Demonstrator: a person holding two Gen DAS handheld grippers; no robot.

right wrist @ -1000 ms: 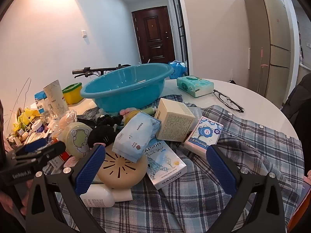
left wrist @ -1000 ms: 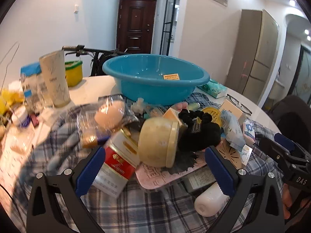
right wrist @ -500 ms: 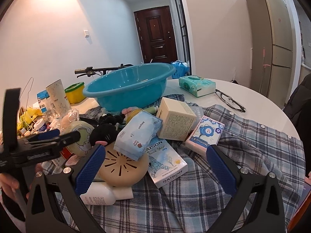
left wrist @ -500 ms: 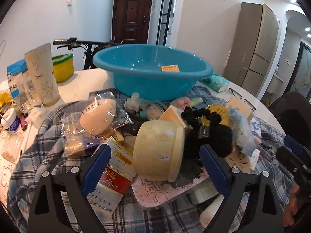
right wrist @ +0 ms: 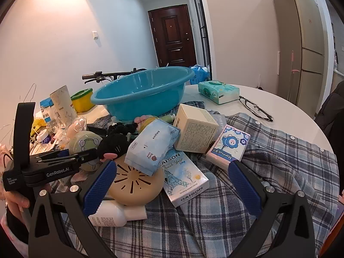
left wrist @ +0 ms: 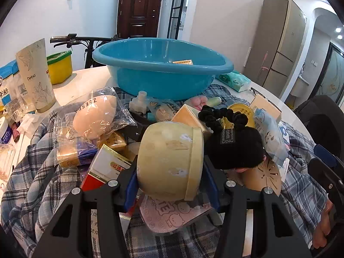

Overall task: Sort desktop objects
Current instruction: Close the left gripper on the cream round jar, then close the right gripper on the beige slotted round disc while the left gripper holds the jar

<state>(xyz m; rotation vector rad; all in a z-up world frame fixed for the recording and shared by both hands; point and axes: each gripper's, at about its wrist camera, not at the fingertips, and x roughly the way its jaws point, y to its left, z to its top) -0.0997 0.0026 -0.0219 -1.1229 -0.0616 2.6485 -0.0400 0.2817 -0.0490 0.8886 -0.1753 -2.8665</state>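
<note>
Straddling the round cream-yellow plastic jar with a lipped lid [left wrist: 169, 159], the left gripper [left wrist: 172, 185] has a blue pad hard against each flank of the tub; looks clamped on it, though both contact faces are partly hidden behind the jar. The jar lies on its side atop the pile on the grey-blue plaid cloth [left wrist: 43, 172], lid facing right, resting on a pink cartoon-print card [left wrist: 172, 212], just beside the red-and-white carton [left wrist: 103, 169] and the black knit plush [left wrist: 234, 148].

Handling guess:
- rigid thin-wall plastic, likely light; smooth curved sides, so slip-prone under flat pads
- scuffed white patches on the shell, no cracks visible
- best hold is across the cylindrical body below the lid lip, where the pads sit now; avoid pinching the lid, it may pop or rotate
- keep squeeze moderate, since the wall could flex
- lift straight up; neighbours lean close and may tumble

Right gripper [right wrist: 172, 185] is spread wide with nothing between the pads, hovering over the tan round slotted disc [right wrist: 135, 185] and the white "RAISON" box [right wrist: 185, 180]. Large turquoise plastic basin [left wrist: 161, 68] sits behind the pile, a plausible drop target.
</note>
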